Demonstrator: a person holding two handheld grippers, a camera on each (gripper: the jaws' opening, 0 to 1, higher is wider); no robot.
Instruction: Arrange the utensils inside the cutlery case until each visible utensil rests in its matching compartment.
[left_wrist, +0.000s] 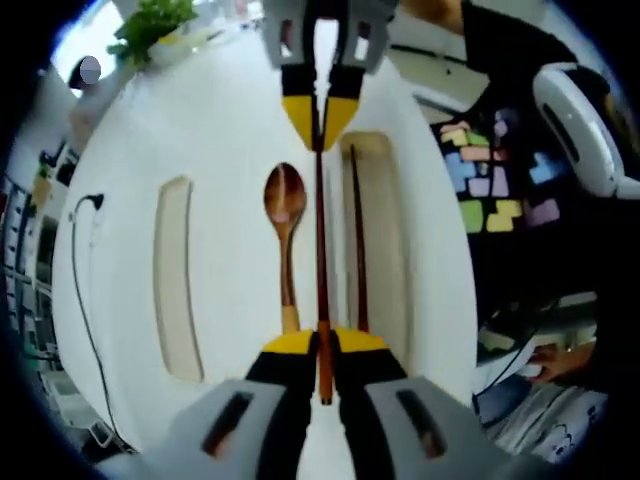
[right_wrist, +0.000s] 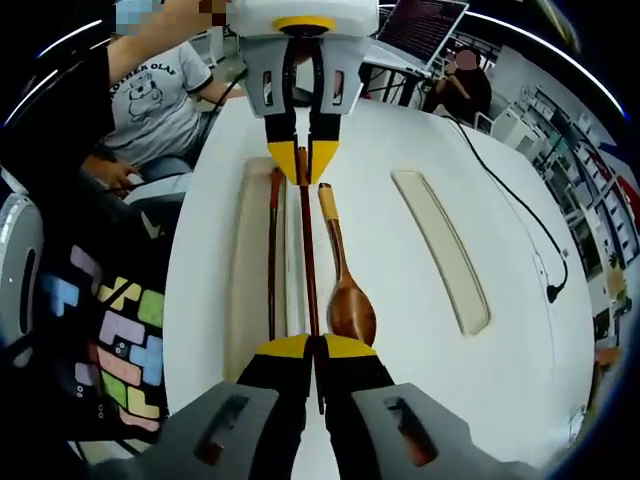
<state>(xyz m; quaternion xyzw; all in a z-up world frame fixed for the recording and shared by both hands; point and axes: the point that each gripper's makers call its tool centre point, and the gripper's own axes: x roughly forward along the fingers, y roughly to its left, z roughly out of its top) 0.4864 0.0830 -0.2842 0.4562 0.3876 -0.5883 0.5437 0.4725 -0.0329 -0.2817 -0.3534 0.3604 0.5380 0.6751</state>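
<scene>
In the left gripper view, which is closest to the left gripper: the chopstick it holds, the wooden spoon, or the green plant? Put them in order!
From the left gripper:
1. Held chopstick, pinched between its jaws.
2. Wooden spoon, just left of the jaws on the white case.
3. Green plant, far off at the view's top left.

The spoon (left_wrist: 284, 215) and chopsticks (left_wrist: 322, 250) look like glossy dark wood, the white case (left_wrist: 220, 150) smooth matt plastic.

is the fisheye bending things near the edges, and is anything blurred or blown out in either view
Left gripper view: the empty slot bows with the fisheye, the window at upper left is blown out, while the spoon and the held chopstick stay sharp. Right gripper view: the cable curves toward the rim, the white tabletop is evenly lit with soft shadows, and the laptop screen reads clearly.
</scene>
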